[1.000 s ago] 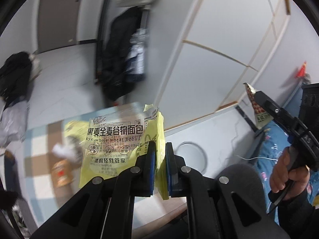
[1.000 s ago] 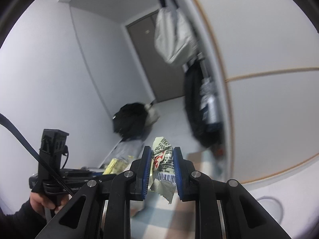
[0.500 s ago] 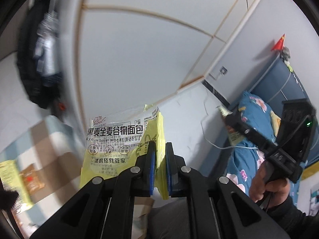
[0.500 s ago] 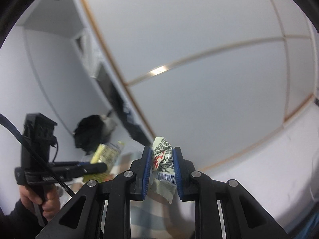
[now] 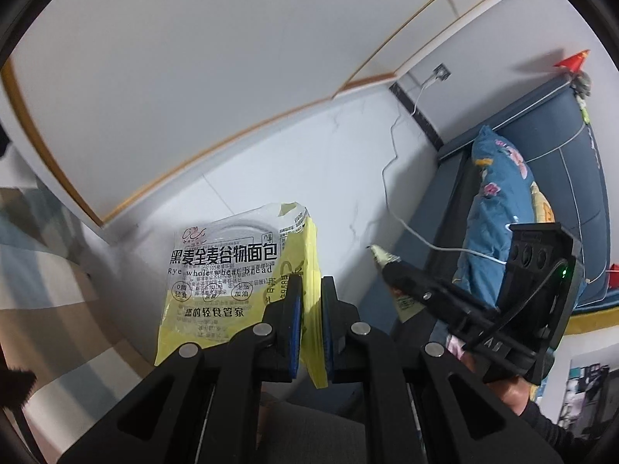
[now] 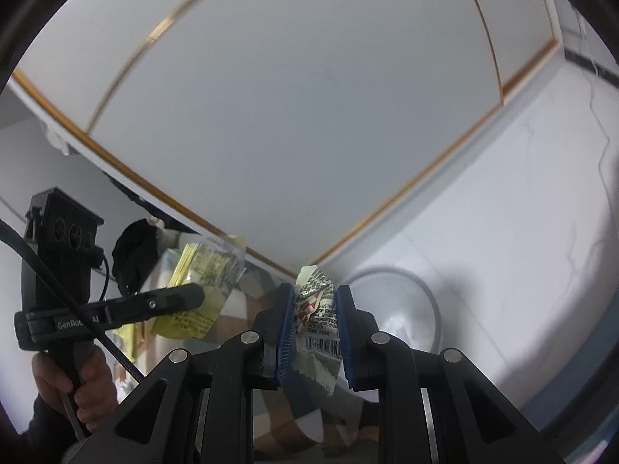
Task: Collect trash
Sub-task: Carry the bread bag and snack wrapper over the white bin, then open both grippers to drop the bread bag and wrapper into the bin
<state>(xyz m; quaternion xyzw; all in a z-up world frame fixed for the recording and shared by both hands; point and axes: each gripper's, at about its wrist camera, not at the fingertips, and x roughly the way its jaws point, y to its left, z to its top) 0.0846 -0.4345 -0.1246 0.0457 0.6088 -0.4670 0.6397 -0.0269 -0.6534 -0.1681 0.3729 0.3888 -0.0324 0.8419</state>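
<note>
Bin position governs the coming drop: the round white bin (image 6: 402,309) lies on the floor just beyond and right of your right gripper (image 6: 313,332), which is clamped on a crumpled wrapper (image 6: 319,309) standing upright between its pads. Your left gripper (image 5: 308,324) is pinched nearly flat on the edge of a yellow bread bag (image 5: 228,270), long axis upright. Right hand is judged nearer. Only the right wrist view shows the bin clearly; the left wrist view shows the bed (image 5: 499,208).
</note>
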